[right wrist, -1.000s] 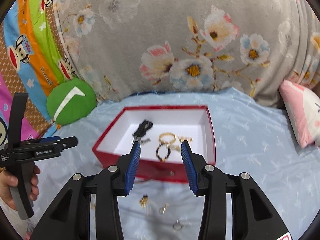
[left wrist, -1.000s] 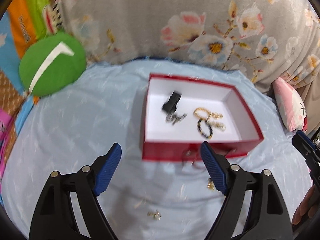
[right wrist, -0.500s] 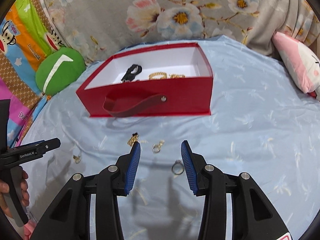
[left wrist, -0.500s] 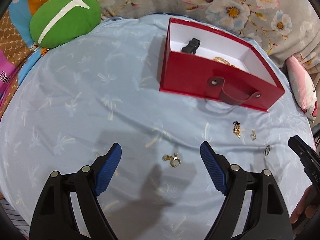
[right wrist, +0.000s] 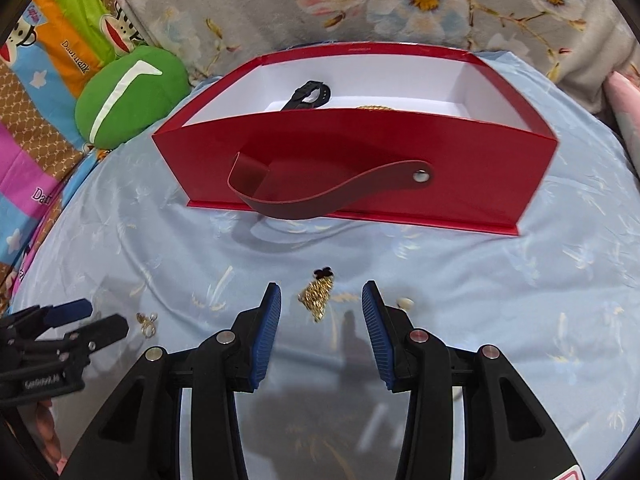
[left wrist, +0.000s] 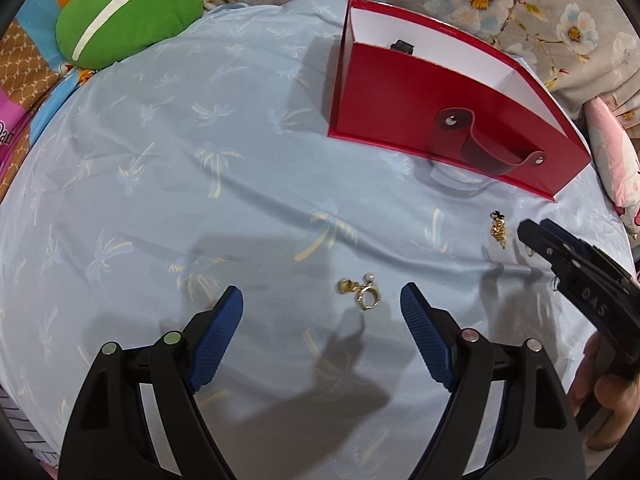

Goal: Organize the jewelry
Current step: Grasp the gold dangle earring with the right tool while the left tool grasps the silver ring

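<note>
Left wrist view: left hand-held gripper (left wrist: 322, 300) jaws wide apart, nothing between the pads, low over the light blue bedsheet (left wrist: 168, 184). Gold ring with charm (left wrist: 362, 291) lies on the sheet just ahead, between the fingertips, not touched. Red box (left wrist: 420, 108) sits far right, well apart, strap handle (left wrist: 486, 148) hanging on its front wall; black clip (left wrist: 403, 45) peeks over the rim. Gold chain pendant (left wrist: 498, 229) lies near the box's right corner, just beside the right hand-held gripper (left wrist: 536, 236) tip. Wide bare sheet to the left, up to the green cushion (left wrist: 124, 8) at the edge.

Right wrist view: right gripper (right wrist: 321, 300) jaws apart, gold chain pendant (right wrist: 318, 295) between the blue pads, no contact seen. Small pale earring (right wrist: 405, 302) just right of the right fingertip. Red box (right wrist: 352, 148) straight ahead, near; black clip (right wrist: 310, 94) and a gold piece (right wrist: 374, 108) inside it. Left gripper (right wrist: 96, 316) at lower left, ring (right wrist: 147, 323) beside its tip. Open sheet on the right.

Versus half a second ago: both grippers are lower and closer to their pieces; the pendant now sits between the right pads, and the box fills more of each view.
</note>
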The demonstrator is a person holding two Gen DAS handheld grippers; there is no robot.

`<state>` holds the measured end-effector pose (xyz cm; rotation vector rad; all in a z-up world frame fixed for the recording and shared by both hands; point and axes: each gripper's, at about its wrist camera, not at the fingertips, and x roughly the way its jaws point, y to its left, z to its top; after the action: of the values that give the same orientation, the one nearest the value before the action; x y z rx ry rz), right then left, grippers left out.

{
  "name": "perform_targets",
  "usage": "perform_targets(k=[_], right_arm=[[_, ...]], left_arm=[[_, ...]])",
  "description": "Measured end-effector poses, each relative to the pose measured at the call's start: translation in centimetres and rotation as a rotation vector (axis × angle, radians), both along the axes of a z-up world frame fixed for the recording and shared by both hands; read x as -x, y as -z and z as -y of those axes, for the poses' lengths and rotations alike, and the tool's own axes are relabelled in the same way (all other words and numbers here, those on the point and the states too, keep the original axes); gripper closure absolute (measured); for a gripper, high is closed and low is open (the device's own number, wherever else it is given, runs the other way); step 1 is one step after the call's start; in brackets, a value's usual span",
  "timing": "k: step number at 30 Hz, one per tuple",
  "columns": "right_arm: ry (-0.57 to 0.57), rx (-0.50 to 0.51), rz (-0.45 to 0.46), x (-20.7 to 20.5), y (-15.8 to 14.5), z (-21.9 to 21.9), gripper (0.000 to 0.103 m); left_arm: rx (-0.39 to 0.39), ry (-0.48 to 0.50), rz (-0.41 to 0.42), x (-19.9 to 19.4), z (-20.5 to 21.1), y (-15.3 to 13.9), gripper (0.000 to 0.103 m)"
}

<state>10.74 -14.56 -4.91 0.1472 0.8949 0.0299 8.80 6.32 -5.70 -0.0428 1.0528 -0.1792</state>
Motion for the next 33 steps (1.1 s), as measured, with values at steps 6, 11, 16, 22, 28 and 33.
perform_targets(k=[6, 11, 16, 22, 28, 33], right_arm=[[-0.001, 0.003, -0.037, -1.6, 1.6, -0.5, 0.062], [0.001, 0.018, -0.052, -1.8, 2.4, -0.6, 0.069], [0.004, 0.038, -0.056, -2.0, 2.5, -0.4, 0.094], [0.017, -0.004, -0.033, -0.9, 1.5, 0.5, 0.096], [0.081, -0.02, 0.045, 2.8, -2.4, 3.7, 0.097], [0.167, -0.008, 0.067, 5.6, -4.4, 7.2, 0.097]], left_arm=[[0.011, -0.005, -0.015, -0.3, -0.4, 0.5, 0.025], [0.02, 0.019, -0.022, -0.3, 0.4, 0.8, 0.025], [0.026, 0.029, -0.04, -0.5, 1.0, 1.4, 0.025], [0.031, 0.035, -0.041, -0.5, 1.2, 1.4, 0.025], [0.047, 0.046, -0.034, -0.4, 1.9, 0.7, 0.025], [0.056, 0.107, -0.017, -0.6, 4.7, -0.1, 0.025]])
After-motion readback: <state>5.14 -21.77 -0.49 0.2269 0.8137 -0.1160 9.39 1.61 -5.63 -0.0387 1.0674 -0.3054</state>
